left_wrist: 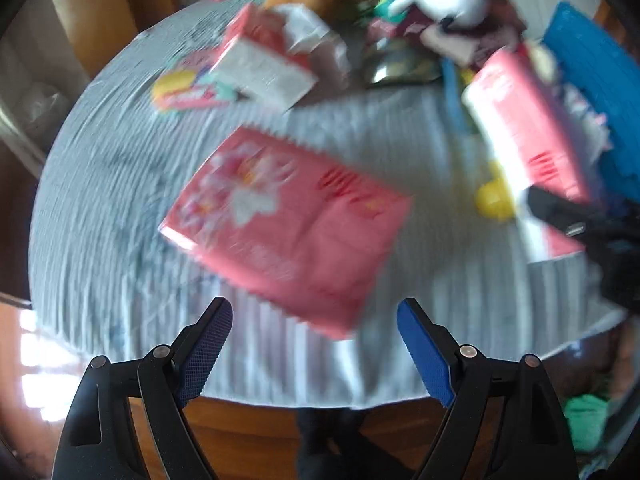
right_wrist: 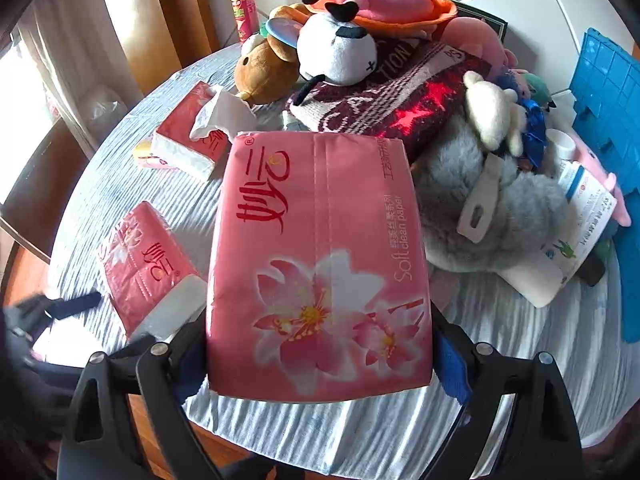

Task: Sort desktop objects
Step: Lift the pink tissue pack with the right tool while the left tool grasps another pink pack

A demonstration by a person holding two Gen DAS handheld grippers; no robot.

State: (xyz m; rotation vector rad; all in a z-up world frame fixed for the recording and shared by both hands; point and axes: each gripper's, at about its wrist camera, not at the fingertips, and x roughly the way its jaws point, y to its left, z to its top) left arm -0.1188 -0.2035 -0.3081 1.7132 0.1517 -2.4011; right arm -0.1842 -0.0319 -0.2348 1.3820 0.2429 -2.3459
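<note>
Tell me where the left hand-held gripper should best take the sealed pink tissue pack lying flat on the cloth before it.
Probably from above, across its middle, pressing two opposite side faces. The tissue pack lies flat on the tablecloth, so only its sides offer a hold. It sits skewed to the open left hand-held gripper, so roll the wrist first.

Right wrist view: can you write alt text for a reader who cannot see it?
The right gripper clamps a pink tissue pack above a round table with a ribbed white cloth. Two more tissue packs, one closed and one opened, lie left; plush toys and a blue crate crowd behind.
</note>
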